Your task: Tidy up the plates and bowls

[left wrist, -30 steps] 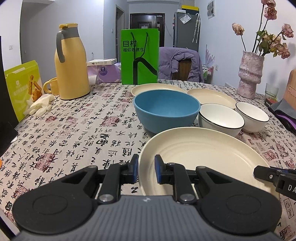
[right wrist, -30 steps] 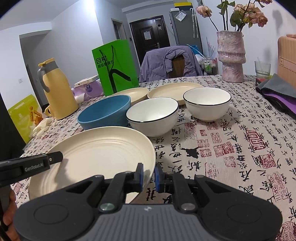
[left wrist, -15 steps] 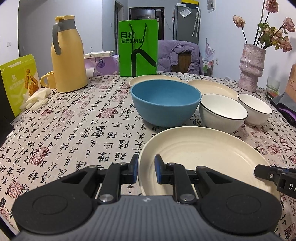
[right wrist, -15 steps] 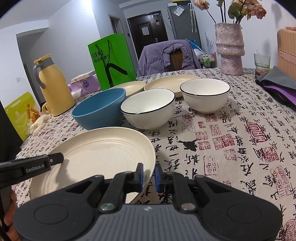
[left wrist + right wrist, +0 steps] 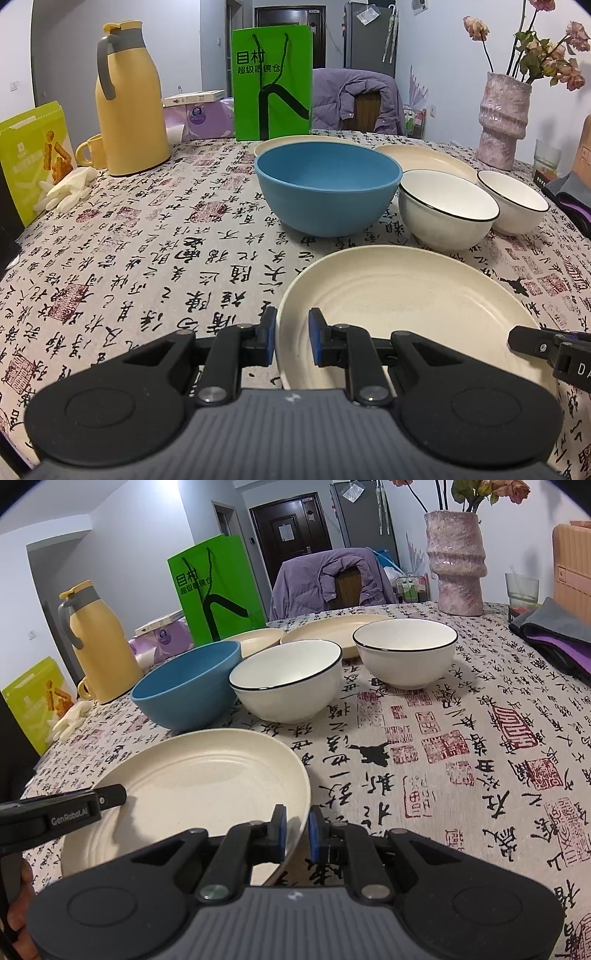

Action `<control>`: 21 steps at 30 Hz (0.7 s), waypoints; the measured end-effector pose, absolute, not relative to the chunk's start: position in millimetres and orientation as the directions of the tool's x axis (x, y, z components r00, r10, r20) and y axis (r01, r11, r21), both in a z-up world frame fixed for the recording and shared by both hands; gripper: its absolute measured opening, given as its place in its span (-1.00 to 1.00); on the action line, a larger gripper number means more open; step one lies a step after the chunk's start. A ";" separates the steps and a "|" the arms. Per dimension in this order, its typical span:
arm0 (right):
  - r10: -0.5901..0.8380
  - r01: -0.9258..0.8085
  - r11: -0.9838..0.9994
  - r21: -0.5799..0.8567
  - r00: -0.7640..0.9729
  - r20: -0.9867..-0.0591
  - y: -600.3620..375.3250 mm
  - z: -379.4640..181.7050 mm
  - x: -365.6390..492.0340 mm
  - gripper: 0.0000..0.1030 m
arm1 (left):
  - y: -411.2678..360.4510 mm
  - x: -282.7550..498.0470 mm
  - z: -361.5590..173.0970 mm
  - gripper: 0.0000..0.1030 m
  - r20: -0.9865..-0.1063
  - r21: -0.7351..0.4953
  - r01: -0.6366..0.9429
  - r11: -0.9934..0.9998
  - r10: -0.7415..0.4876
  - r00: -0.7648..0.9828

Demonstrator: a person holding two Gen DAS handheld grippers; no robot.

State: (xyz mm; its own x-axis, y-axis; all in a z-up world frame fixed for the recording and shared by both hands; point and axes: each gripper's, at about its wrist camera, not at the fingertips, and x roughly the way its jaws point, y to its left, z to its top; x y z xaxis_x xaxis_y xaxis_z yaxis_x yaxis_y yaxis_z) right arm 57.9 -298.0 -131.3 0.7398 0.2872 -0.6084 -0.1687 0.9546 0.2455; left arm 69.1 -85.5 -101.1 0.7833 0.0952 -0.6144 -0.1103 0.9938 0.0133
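Two grippers pinch opposite edges of the same wide cream round plate [image 5: 406,295], which sits at the near edge of the table covered in a calligraphy-print cloth [image 5: 147,258]. The left gripper [image 5: 291,341] has its blue-padded fingers closed across the plate's left rim, one inside and one outside. The right gripper [image 5: 297,829] clamps the right rim the same way. Whether the plate rests on the cloth or is raised off it, I cannot tell.

Beyond it stand a deep blue bowl [image 5: 327,188] and two white bowls with thin black rims, the nearer white bowl [image 5: 447,210] just beside the blue one and the farther white bowl [image 5: 511,201] to its right. Two more cream plates [image 5: 424,158] lie behind them.

From the left wrist, the tall yellow thermos jug [image 5: 127,99], a yellow mug [image 5: 88,151] and pale gloves [image 5: 66,188] show plainly. The right wrist alone shows a folded grey and purple cloth [image 5: 554,635] beyond the pink ridged vase [image 5: 456,561], and the person's hand [image 5: 22,915] at its lower left edge.
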 end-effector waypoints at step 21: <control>0.331 -0.183 0.935 0.304 0.757 -0.564 -306.9 -124.7 52.8 -0.31 | -77.7 67.2 -98.2 -0.04 -0.594 -0.003 -0.120 0.993 0.094 0.799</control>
